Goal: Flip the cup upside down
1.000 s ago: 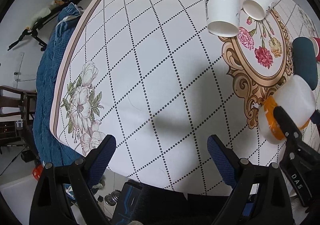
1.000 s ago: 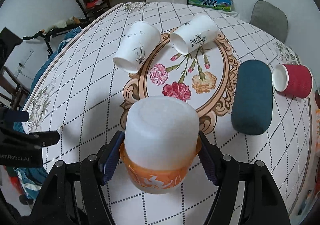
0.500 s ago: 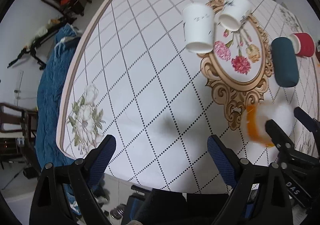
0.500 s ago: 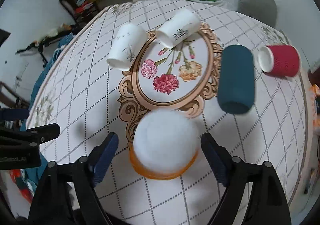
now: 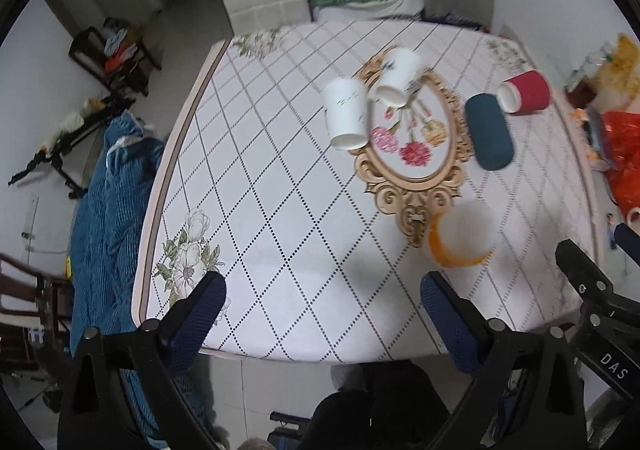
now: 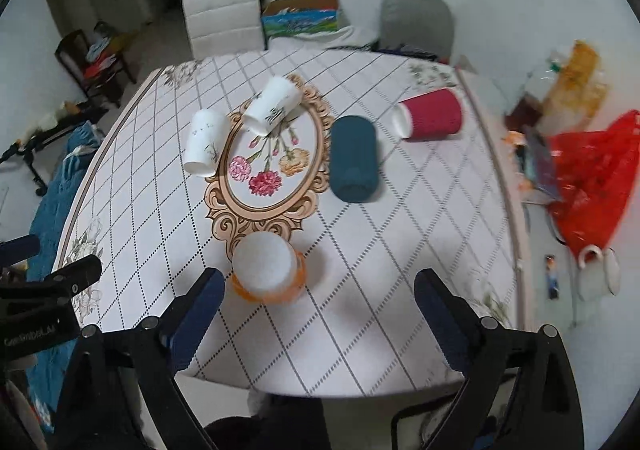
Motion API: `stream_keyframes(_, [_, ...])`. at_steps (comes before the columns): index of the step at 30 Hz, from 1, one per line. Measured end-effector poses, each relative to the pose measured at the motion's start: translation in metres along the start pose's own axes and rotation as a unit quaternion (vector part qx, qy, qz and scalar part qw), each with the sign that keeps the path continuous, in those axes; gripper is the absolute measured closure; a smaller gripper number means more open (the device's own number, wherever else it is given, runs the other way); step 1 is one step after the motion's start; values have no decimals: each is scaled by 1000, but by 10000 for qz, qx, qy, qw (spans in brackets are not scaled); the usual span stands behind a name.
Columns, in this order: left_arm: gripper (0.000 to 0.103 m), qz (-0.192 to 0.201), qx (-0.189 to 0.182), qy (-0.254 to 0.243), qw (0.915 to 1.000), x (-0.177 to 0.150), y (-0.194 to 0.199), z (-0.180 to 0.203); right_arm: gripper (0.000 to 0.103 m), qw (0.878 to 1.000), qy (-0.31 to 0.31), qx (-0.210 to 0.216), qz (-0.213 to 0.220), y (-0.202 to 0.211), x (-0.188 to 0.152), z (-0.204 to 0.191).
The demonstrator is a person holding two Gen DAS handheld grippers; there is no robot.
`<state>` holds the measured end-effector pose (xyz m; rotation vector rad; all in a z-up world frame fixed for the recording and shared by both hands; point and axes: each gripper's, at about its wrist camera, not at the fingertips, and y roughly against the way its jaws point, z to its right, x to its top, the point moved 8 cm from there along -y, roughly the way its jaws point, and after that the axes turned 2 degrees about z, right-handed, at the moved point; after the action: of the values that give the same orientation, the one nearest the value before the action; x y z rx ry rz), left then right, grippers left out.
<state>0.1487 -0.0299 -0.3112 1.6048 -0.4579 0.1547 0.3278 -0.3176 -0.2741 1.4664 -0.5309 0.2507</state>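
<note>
Cup (image 6: 265,268), blurred in the left view, is seen upside down, axis vertical, at 6 o'clock of the table (image 6: 400,270). Right gripper (image 6: 316,300) and left gripper (image 5: 322,306) are spread wide, holding nothing.

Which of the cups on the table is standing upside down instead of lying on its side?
The white cup with the orange band, nearest the right gripper. The two white paper cups, the teal cup and the red cup lie on their sides.

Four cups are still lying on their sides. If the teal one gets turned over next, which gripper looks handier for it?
Probably the right gripper: open and empty, with the teal cup almost straight ahead. From the left gripper, also open, that cup sits far off to the right.
</note>
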Motion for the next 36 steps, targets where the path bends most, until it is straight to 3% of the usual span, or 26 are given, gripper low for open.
stream_keyframes(10, [3, 580, -279, -168, 9978, -26, 86, 1, 4, 9981, -404, -181, 429, 102, -34, 9])
stream_keyframes(15, [3, 888, -196, -117, 9958, -33, 125, -7, 4, 9960, -500, -205, 708, 157, -45, 17])
stream_keyframes(25, [3, 1291, -157, 200, 9913, -44, 184, -14, 4, 9918, -221, -121, 1257, 249, -45, 24])
stream_keyframes(36, [3, 1337, -179, 388, 9901, -59, 213, -4, 4, 9916, -106, 193, 1275, 280, -42, 29])
